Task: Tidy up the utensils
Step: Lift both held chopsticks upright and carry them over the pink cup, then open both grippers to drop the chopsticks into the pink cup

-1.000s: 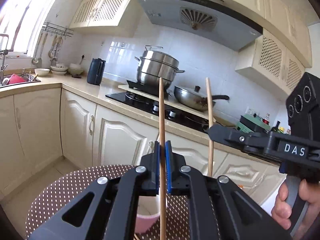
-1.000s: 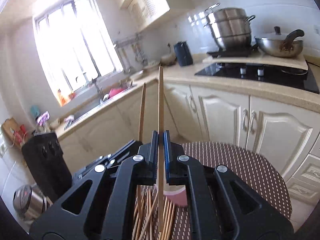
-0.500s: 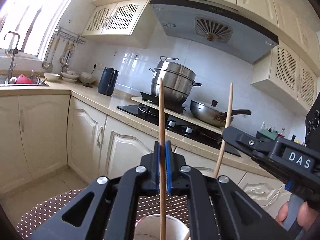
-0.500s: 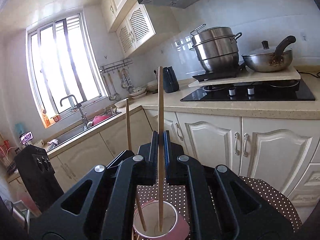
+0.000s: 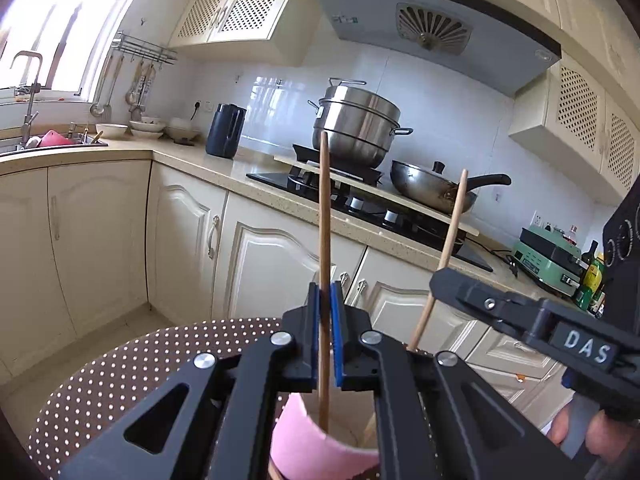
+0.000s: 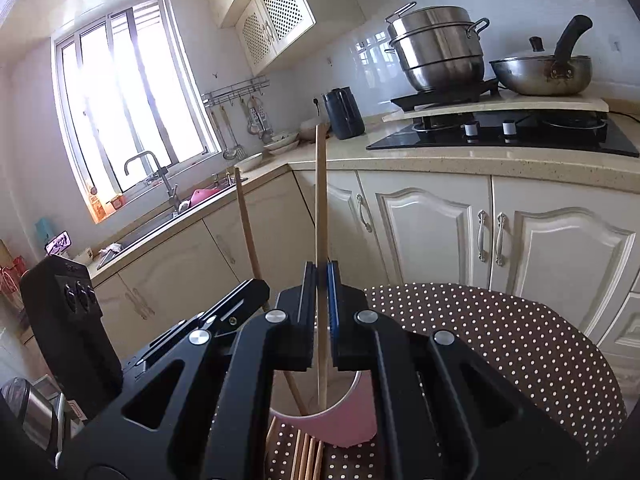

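Note:
My left gripper [image 5: 325, 294] is shut on an upright wooden chopstick [image 5: 325, 208], whose lower end dips into the pink cup [image 5: 320, 446] just below the jaws. To its right, my right gripper [image 5: 442, 280] grips a second chopstick [image 5: 453, 220] that slants down toward the same cup. In the right wrist view, my right gripper [image 6: 321, 274] is shut on its chopstick [image 6: 321, 200], tip inside the pink cup [image 6: 348, 420]. The left gripper [image 6: 256, 290] and its chopstick [image 6: 245, 216] stand close by on the left. Several loose chopsticks [image 6: 306, 456] lie in front of the cup.
The cup stands on a round table with a brown polka-dot cloth [image 6: 500, 340]. Behind it run cream cabinets [image 5: 260, 256] and a counter with a hob, a steel steamer pot [image 5: 358, 124] and a wok [image 6: 540, 70]. A person's hand [image 5: 576, 432] holds the right gripper.
Both grippers have sunk toward the table with their chopsticks. The chopstick tips, above the cup a second ago, now reach down inside it. Both grips stay shut.

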Motion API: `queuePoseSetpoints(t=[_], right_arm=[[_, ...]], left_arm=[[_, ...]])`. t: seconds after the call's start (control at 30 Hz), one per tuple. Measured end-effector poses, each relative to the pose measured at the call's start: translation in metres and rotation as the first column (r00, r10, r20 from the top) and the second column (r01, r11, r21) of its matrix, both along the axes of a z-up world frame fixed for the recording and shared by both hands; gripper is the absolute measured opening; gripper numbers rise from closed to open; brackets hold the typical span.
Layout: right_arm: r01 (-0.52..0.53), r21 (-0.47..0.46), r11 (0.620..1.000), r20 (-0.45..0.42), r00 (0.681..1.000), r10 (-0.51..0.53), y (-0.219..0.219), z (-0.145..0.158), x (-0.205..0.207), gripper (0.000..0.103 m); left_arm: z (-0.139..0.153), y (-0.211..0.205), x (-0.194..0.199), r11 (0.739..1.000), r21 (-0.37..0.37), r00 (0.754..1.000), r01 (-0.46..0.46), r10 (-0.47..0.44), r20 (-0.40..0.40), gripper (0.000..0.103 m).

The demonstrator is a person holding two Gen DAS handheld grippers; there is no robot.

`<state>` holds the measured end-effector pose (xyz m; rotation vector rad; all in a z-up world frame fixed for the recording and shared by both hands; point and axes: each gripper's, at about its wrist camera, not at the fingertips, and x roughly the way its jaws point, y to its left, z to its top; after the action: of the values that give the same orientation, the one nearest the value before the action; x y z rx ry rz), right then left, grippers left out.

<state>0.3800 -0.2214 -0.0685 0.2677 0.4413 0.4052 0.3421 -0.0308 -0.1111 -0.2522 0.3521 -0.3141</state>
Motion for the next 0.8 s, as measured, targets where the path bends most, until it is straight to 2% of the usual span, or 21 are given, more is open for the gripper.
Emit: queuePoseSetpoints(t=[0.23,0.3,0.33,0.53,0.57,0.6,0.63,0.67,0.7,0.8], right_arm=[[0.006,0.019,1.0,-0.052,0.999,-0.005,0.002,-0.013,-0.009,0.007],[0.014,0.041,0.999,-0.066,0.998,-0.011,-0.001,-0.014,-0.012,0.007],[0.019,0.039,0.999,-0.067,0.998,-0.017,-0.001,-0.013,-0.013,0.007],[0.0,0.08,0.997,-0.101,0.995,0.008,-0.002,-0.011,-0.017,0.01],[0.001,0.078,0.997,-0.109,0.994,0.008,-0.001,-0.01,-0.017,0.013],[0.003,0.073,0.997,-0.108,0.994,0.005,-0.001,-0.009,-0.018,0.022],[0.008,0.067,0.998,-0.1,0.995,-0.001,-0.001,-0.007,-0.02,0.04],[0.018,0.068,0.998,-0.094,0.995,-0.011,-0.002,-0.006,-0.023,0.051],[0.027,0.073,0.997,-0.087,0.996,-0.02,-0.004,-0.005,-0.026,0.056],[0.025,0.07,0.997,-0.079,0.997,-0.019,-0.005,0.001,-0.034,0.056]], left_arm=[[0.003,0.004,-0.015,1.0,0.005,0.999,0.025,-0.025,-0.031,0.007],[0.003,0.004,-0.017,0.999,0.017,0.999,0.033,-0.032,-0.042,0.016],[0.004,0.004,-0.018,0.999,0.029,0.998,0.026,-0.024,-0.054,0.028],[0.006,0.009,-0.026,0.998,0.026,0.995,0.049,-0.046,-0.087,0.037],[0.007,0.011,-0.029,0.999,0.033,0.995,0.042,-0.039,-0.092,0.041],[0.009,0.013,-0.031,0.999,0.036,0.995,0.038,-0.034,-0.096,0.043],[0.01,0.016,-0.033,0.999,0.037,0.994,0.035,-0.031,-0.103,0.045],[0.012,0.018,-0.035,0.999,0.039,0.994,0.033,-0.028,-0.106,0.045],[0.014,0.02,-0.039,0.999,0.048,0.994,0.025,-0.02,-0.11,0.046],[0.017,0.028,-0.049,0.998,0.07,0.993,0.011,-0.002,-0.12,0.052]])
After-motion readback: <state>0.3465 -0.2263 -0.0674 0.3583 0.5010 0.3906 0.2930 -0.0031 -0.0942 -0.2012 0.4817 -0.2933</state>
